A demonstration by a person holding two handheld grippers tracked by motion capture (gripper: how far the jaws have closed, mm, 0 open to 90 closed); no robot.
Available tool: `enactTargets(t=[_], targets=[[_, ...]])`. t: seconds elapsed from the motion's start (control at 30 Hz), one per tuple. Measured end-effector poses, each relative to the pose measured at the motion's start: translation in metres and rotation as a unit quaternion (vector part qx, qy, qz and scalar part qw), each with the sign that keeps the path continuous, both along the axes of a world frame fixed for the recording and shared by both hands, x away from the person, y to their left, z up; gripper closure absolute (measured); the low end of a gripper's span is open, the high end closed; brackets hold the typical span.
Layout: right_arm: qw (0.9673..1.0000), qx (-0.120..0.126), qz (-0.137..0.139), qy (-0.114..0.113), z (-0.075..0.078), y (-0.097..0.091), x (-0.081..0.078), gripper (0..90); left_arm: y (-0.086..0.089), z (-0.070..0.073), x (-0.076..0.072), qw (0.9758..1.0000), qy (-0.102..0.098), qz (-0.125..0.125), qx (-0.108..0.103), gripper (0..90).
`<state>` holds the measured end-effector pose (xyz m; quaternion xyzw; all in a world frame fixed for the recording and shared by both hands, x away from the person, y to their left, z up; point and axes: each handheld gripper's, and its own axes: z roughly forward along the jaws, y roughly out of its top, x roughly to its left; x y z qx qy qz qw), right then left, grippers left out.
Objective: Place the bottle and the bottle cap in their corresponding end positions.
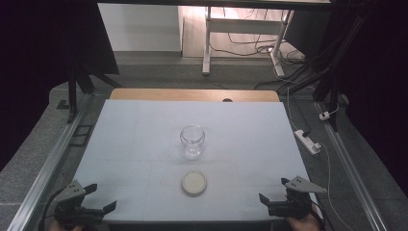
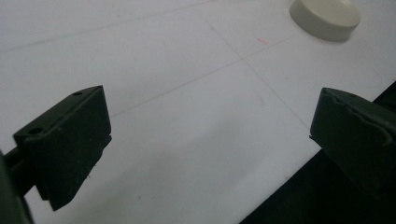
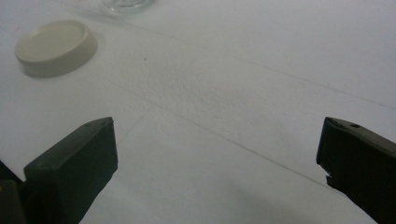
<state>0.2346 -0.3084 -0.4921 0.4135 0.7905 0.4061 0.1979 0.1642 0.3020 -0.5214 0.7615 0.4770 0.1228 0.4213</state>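
1. Nearest the camera on the left, the left gripper (image 1: 98,197) rests at the counter's (image 1: 134,130) front corner, jaws spread wide and holding nothing.
2. Centre front lies a cream lid (image 1: 194,183), flat and apart from everything; it looks light and stiff, best pinched across its rim.
3. Just behind it stands a clear glass jar (image 1: 192,141), upright and uncapped; likely slippery and breakable, so hold its neck or body gently.
4. At the right front corner the right gripper (image 1: 274,190) sits low, jaws likewise wide apart and empty, aimed inward toward the lid.
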Motion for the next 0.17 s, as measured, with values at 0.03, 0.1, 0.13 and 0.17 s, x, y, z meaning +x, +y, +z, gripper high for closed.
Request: enactTargets(t=[0.03,0.1,0.13,0.17], targets=[[1.0000,-0.003,-0.002,0.003,-0.0002,-0.0005,-0.0006,0.0,0.0007,0.0000,-0.0009,1.0000,0.000,0.002,0.001,0.0],[1.0000,-0.005,-0.006,0.005,-0.0001,-0.0019,-0.0015,0.0,0.0013,-0.0005,-0.0014,1.0000,0.004,0.006,0.005,0.0],[1.0000,-0.003,-0.007,0.006,-0.0002,-0.0025,-0.0016,0.0,0.0014,-0.0004,-0.0014,0.9999,0.005,0.008,0.004,0.0],[0.9999,-0.002,-0.008,0.007,-0.0003,-0.0029,-0.0014,0.0,0.0013,-0.0004,-0.0011,1.0000,0.005,0.007,0.003,0.0]])
